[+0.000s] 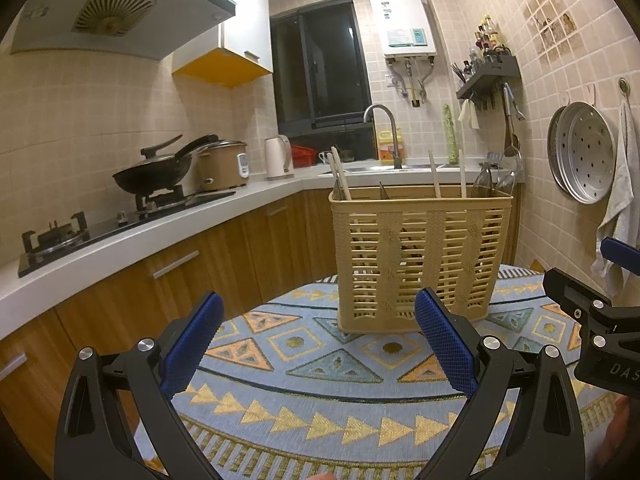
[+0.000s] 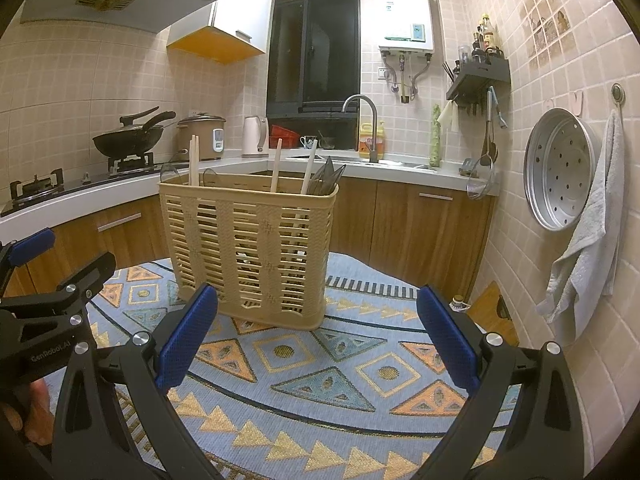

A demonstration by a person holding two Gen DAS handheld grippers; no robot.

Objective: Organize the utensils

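Observation:
A beige slatted utensil basket (image 1: 416, 256) stands on a round table with a blue patterned cloth (image 1: 320, 364); it also shows in the right wrist view (image 2: 252, 248). Wooden chopsticks (image 1: 339, 174) and clear plastic spoons (image 1: 496, 184) stick up out of it; the chopsticks (image 2: 276, 166) and dark clear utensils (image 2: 326, 180) show in the right wrist view too. My left gripper (image 1: 318, 340) is open and empty, a little short of the basket. My right gripper (image 2: 318, 340) is open and empty, in front of the basket and to its right.
A kitchen counter (image 1: 168, 224) with a hob, a wok (image 1: 156, 172), a rice cooker and a kettle runs along the left. A sink and tap (image 2: 370, 128) are behind. A steamer tray (image 2: 560, 168) and towel hang on the right wall.

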